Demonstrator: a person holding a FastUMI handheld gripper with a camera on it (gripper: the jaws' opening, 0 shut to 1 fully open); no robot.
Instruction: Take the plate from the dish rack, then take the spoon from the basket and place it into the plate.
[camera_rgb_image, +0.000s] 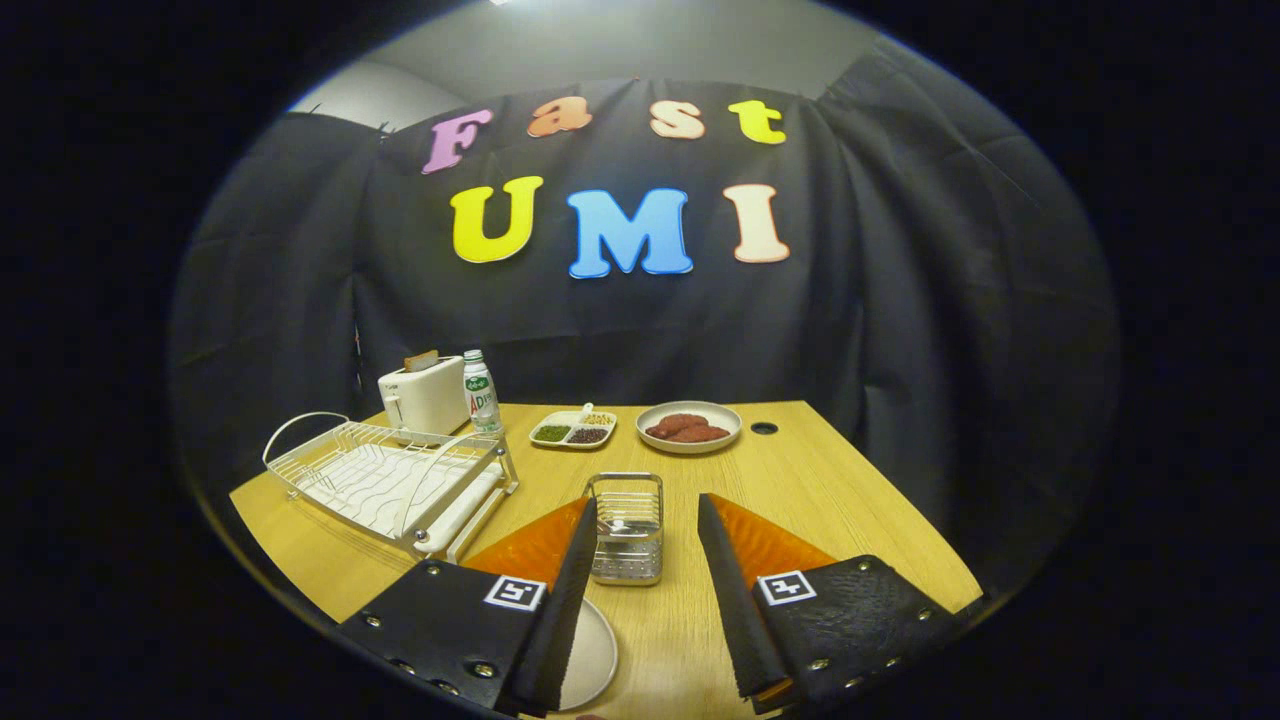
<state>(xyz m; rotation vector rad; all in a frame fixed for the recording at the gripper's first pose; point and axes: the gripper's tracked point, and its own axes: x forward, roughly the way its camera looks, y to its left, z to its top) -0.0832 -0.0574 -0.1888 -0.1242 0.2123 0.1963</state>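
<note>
My gripper (647, 512) hangs open above the wooden table (830, 500), its fingers spread wide with nothing held. Between the fingertips and a little below them stands a small metal wire basket (626, 528), and a spoon's end (617, 524) shows inside it. A pale plate (590, 660) lies flat on the table close to me, partly hidden under the left finger. The white wire dish rack (385, 478) stands to the left of the left finger, with no plate in it.
At the table's far side stand a white toaster (424, 398), a plastic bottle (481, 392), a divided dish of seeds (572, 429) and a bowl of reddish food (688, 427). A round cable hole (764, 428) sits beside the bowl.
</note>
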